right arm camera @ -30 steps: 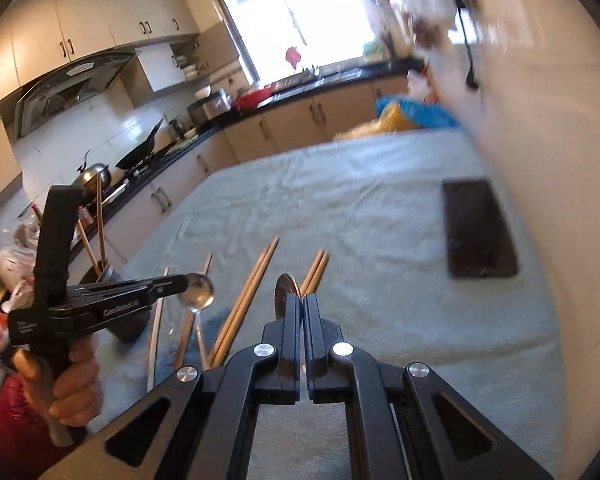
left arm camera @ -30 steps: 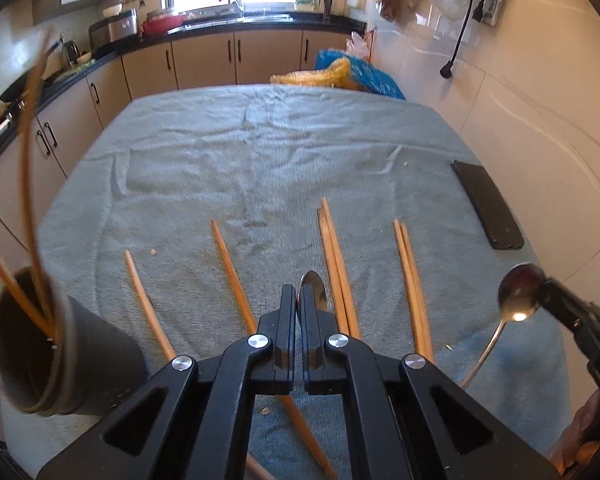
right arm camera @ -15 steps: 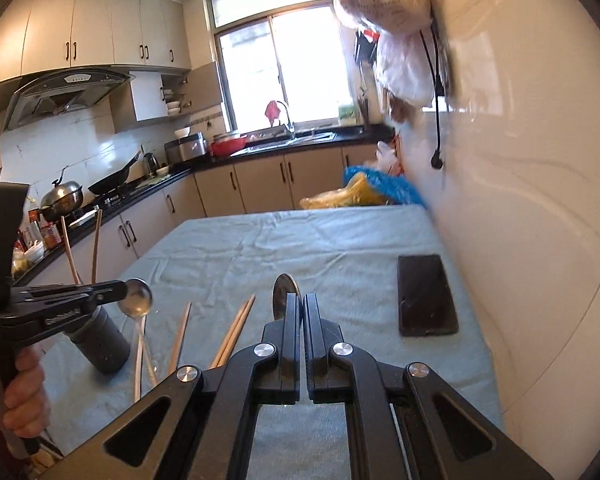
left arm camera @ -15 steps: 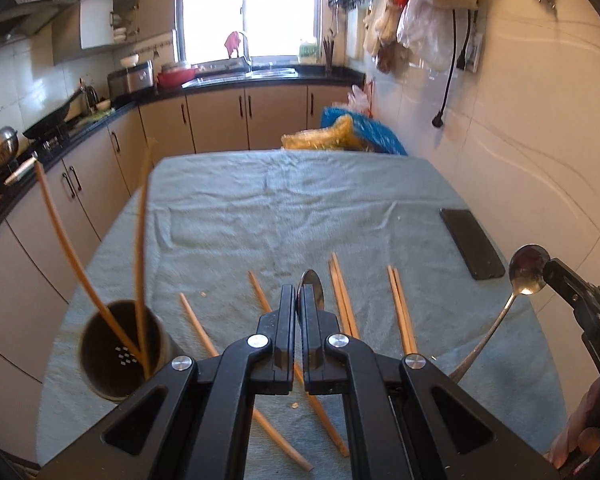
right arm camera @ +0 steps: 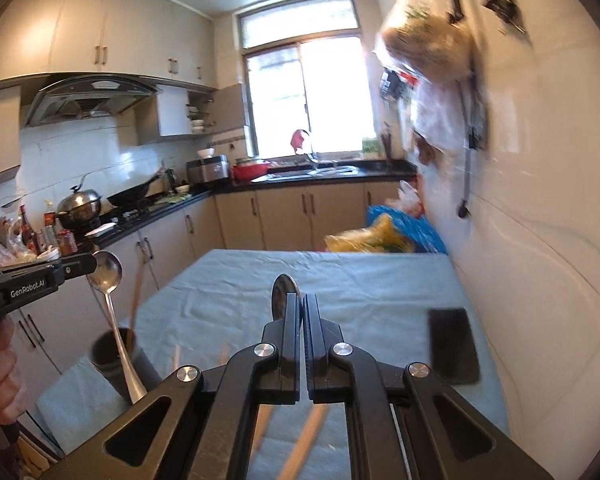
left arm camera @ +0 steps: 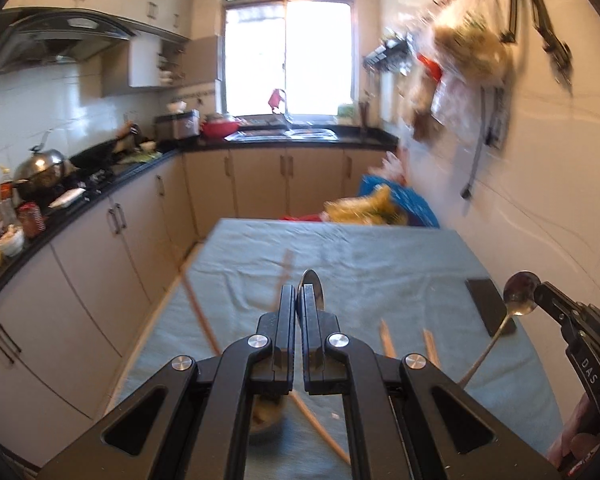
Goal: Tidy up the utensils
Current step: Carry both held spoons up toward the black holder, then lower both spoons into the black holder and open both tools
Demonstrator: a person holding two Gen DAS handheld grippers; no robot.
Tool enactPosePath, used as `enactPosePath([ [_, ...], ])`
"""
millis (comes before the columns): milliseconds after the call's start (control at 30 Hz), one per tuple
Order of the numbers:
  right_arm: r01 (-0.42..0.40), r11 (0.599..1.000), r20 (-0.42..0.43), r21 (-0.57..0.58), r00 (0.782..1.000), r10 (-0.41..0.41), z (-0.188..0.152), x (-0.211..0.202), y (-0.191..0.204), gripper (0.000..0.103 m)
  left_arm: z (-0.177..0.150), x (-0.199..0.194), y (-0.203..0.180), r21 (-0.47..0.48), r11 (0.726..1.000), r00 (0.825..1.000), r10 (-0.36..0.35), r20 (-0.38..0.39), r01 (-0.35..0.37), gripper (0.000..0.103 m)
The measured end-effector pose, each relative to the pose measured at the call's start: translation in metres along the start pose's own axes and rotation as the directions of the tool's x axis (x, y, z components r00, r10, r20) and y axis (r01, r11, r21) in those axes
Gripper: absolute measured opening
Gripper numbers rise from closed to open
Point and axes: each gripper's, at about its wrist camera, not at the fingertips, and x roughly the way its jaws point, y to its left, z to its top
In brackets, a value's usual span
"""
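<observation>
My left gripper [left arm camera: 299, 300] is shut on a metal spoon [left arm camera: 310, 285]; in the right wrist view that spoon [right arm camera: 107, 276] hangs bowl-up, its handle in front of the dark utensil holder [right arm camera: 118, 356], which has chopsticks [right arm camera: 137, 288] standing in it. My right gripper [right arm camera: 302, 308] is shut on a second spoon [right arm camera: 283, 292], which shows at the right of the left wrist view [left arm camera: 518, 294], held over the table's right side. Wooden chopsticks [left arm camera: 386, 338] lie on the blue-grey tablecloth [left arm camera: 380, 264]. The holder [left arm camera: 266, 416] sits under my left gripper, mostly hidden.
A black phone [right arm camera: 452, 344] lies near the table's right edge by the wall. Yellow and blue bags [left arm camera: 380, 208] sit at the far end. Kitchen counters and cabinets [left arm camera: 100, 232] run along the left. Bags hang on the right wall [right arm camera: 432, 60].
Both grippers have risen and tilted up with their spoons. The left one has moved left, over the utensil holder.
</observation>
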Motion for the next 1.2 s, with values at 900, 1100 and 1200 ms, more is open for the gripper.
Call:
enactPosePath([
  [900,-0.032,0.934,-0.013,-0.355,0.999,0.029,-0.005,0.094,0.191,0.002,-0.030,0.038,0.103,-0.059,0.975,0.977,0.214,-0.008,-0.214,0.003],
  [1100,-0.053,0.928,-0.060,-0.368,0.998,0.033,-0.021,0.103,0.195,0.003,-0.041,0.053,0.106,-0.076,0.983,0.985,0.166,-0.047,-0.170,0.003],
  [1200,-0.084,0.934,-0.097,-0.346,0.994,0.054,-0.024,0.109,0.192,0.003,-0.045,0.057,0.107,-0.084,0.983,0.986,0.159,-0.059,-0.163,0.003],
])
